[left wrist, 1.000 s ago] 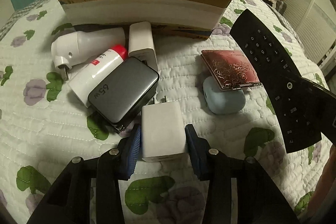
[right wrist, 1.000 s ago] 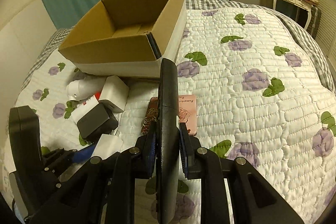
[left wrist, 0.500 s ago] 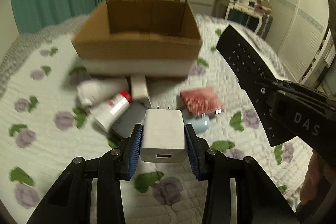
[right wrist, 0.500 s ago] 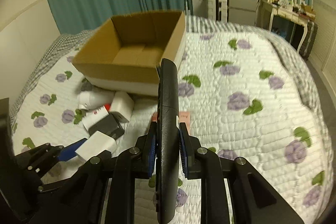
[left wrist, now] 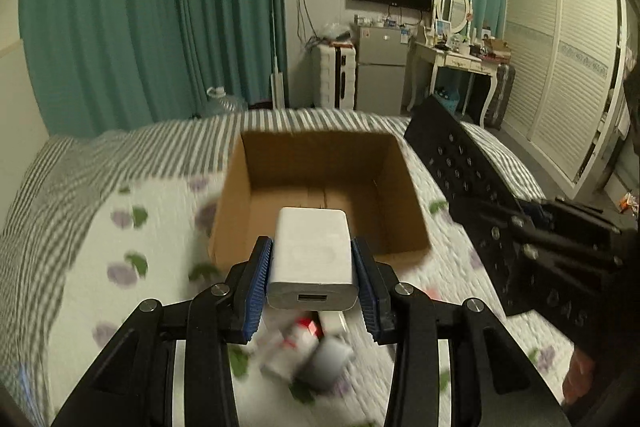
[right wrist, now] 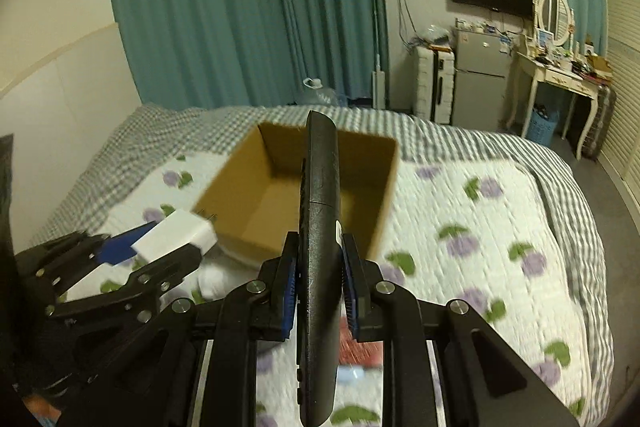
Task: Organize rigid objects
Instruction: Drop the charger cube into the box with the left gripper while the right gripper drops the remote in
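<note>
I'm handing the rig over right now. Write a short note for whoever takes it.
Left gripper: shut on the white charger, raised in front of the cardboard box.
Right gripper: shut on the black remote, edge-on, also pointing at the box.
Done: both picked up; the box looks empty.
Left: drop both in, then fetch the blurred items on the quilt below.

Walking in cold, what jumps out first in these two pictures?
A white charger pinched in the left tongs and a long black remote clamped edge-on in the right tongs. Both hang above a flowered bed quilt, in front of an open, empty cardboard box.
</note>
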A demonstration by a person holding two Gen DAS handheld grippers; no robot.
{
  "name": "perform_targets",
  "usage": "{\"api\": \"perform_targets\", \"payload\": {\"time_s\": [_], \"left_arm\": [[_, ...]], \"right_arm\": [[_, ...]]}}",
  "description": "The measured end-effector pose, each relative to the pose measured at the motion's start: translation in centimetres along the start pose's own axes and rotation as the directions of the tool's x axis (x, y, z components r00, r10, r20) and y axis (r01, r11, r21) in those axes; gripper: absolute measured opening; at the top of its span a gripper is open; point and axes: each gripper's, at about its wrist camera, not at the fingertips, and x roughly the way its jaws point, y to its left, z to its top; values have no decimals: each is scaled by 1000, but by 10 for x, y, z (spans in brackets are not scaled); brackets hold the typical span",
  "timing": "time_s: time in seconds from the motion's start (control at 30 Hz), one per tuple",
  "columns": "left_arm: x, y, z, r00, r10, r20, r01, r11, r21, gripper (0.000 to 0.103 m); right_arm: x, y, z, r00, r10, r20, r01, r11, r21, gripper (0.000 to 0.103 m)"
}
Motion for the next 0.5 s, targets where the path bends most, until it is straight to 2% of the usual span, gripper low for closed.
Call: {"api": "perform_targets", "payload": {"time_s": [0.1,0.2,0.3,0.5], "left_arm": [[23,11,17,1000,-16,19,16,1000,13,40],[58,21,31,999,-39,-3,39,999,19,41],[90,26,34,998,-41,-46,42,999,25,41],[132,31,23,996,-56,-70,59,997,44,41]], "right_arm": [[23,1,17,1000,-4,-6,4,1000,-8,19],[47,-1,32,1000,1,-9,-1,1000,-1,19],[70,-4,42,1000,-6,-14,6,1000,-3,19],[115,-12,41,999,-19,-51,18,1000,-9,18]]}}
